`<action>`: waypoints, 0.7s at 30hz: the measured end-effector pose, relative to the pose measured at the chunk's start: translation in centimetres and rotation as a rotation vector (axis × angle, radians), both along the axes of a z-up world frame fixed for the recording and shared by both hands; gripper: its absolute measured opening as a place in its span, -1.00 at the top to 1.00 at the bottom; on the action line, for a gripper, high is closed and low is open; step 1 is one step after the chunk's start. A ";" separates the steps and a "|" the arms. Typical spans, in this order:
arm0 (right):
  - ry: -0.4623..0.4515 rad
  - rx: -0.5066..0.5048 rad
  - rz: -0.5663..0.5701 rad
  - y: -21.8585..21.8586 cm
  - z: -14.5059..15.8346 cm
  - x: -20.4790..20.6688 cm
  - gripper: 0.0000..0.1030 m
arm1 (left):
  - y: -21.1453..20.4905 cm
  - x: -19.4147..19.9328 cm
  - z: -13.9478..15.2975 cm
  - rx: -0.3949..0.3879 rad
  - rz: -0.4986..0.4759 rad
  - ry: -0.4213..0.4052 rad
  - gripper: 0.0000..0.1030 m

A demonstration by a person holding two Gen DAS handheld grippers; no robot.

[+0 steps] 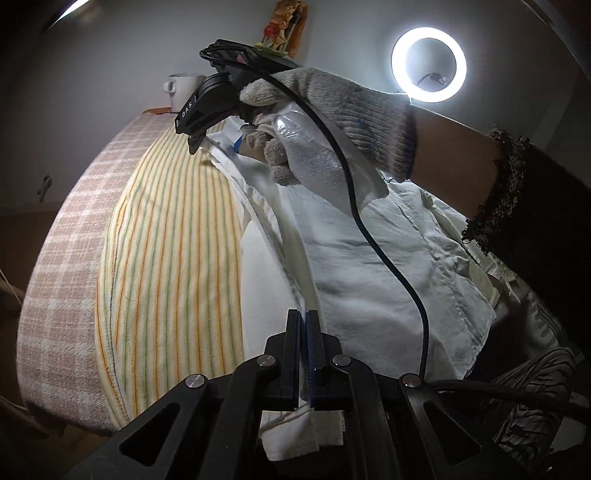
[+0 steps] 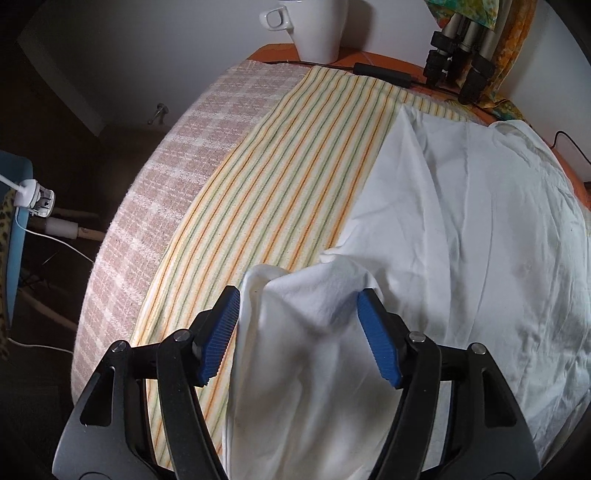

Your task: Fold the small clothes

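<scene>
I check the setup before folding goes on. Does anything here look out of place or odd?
Nothing is spilled or damaged. The one oddity: a mug and tripod legs stand at the table's far edge, close to the white shirt. The left gripper pinches the shirt's edge.

White shirt (image 2: 461, 229) sits between the right tool (image 2: 299, 332) and its blue ribbed pads (image 2: 218, 332). Left of it there's a cream towel (image 2: 280, 177) with orange and green stripes, then a pink-and-white checked cloth (image 2: 177, 177). White mug (image 2: 317, 26) up ahead.
</scene>
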State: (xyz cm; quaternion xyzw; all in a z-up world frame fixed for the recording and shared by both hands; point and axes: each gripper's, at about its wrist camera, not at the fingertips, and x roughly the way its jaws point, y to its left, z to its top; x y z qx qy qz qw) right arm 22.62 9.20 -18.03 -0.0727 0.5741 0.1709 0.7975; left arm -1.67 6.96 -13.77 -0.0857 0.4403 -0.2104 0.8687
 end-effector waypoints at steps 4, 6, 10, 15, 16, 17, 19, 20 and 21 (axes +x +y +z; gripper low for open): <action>0.019 0.057 -0.014 -2.5 0.4 -0.1 0.39 | -1.7 0.2 0.3 0.011 -0.032 -0.006 1.00; 0.008 0.084 -0.018 -4.2 0.8 -0.4 0.56 | -2.4 0.3 0.4 0.012 -0.048 -0.004 1.00; -0.021 0.217 -0.044 -8.3 1.8 -1.3 0.72 | -4.3 0.0 0.6 0.029 -0.093 -0.013 1.00; -0.053 0.342 -0.061 -12.6 2.4 -1.8 0.74 | -6.2 -0.1 0.6 0.039 -0.142 -0.007 1.00; -0.054 0.361 -0.067 -13.3 2.4 -1.9 0.74 | -6.6 -0.1 0.6 0.043 -0.151 -0.008 1.00; -0.053 0.378 -0.077 -13.9 2.3 -1.9 0.74 | -7.0 -0.1 0.7 0.046 -0.159 -0.009 1.00; -0.043 0.399 -0.106 -15.3 1.9 -1.8 0.74 | -7.7 -0.2 0.7 0.055 -0.173 -0.020 1.00; -0.038 0.411 -0.122 -16.1 1.6 -1.9 0.74 | -8.0 -0.3 0.7 0.060 -0.180 -0.025 1.00; -0.034 0.428 -0.140 -16.8 1.4 -1.9 0.74 | -8.1 -0.5 0.7 0.066 -0.186 -0.030 1.00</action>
